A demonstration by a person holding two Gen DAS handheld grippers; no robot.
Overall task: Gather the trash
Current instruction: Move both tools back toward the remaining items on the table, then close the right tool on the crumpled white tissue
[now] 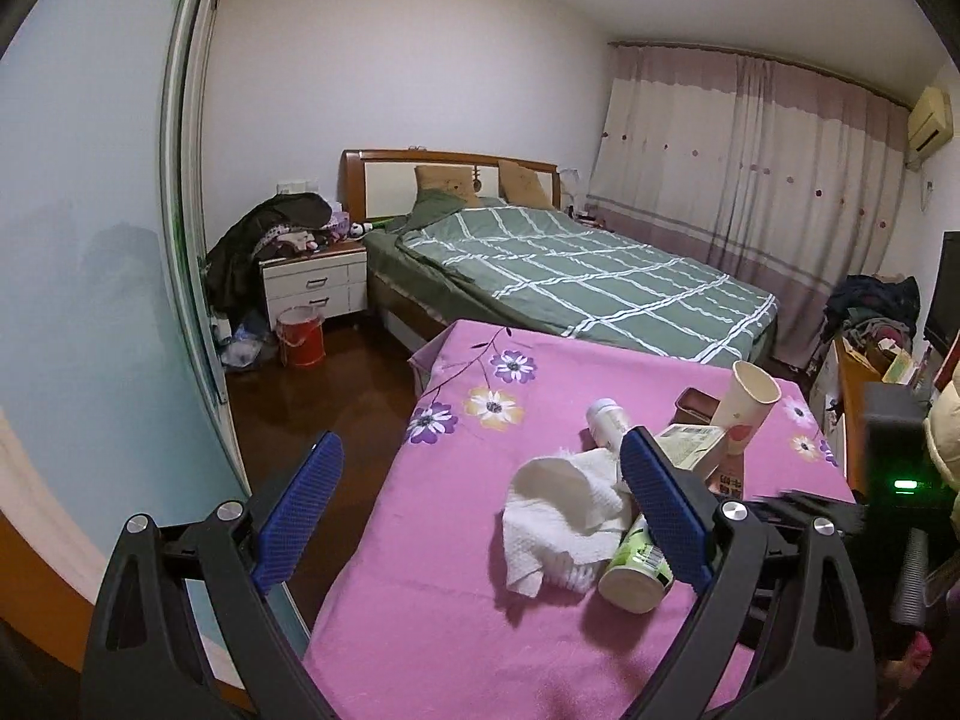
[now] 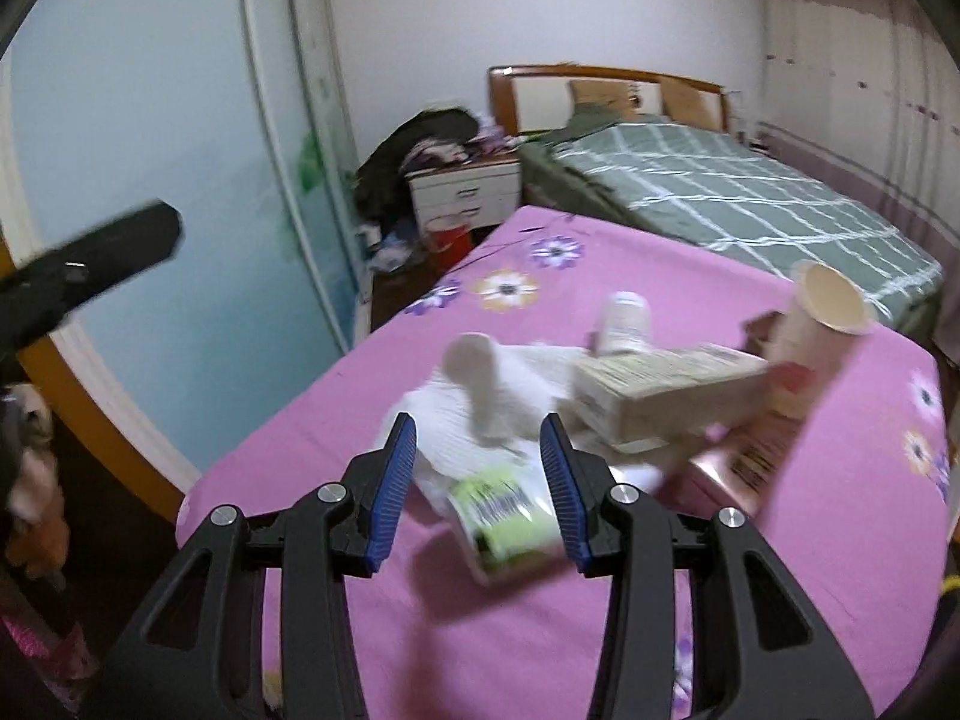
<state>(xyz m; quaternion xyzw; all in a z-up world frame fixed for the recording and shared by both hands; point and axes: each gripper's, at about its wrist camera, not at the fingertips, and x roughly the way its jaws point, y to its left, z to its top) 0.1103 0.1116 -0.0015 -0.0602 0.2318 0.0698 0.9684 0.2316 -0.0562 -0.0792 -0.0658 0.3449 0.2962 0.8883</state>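
A pile of trash lies on the pink flowered tablecloth. It holds a crumpled white paper towel, a green-labelled bottle on its side, a small white bottle, a carton and a tilted paper cup. My left gripper hovers wide open over the table's left edge, its right pad in front of the towel and bottle. My right gripper stands partly open above the towel and green bottle, gripping nothing. This view is blurred. The carton and cup lie to its right.
Behind the table stands a bed with a green checked cover. A white nightstand piled with clothes and a red bucket stand left of it. A sliding wardrobe door runs along the left. Curtains and clutter fill the right.
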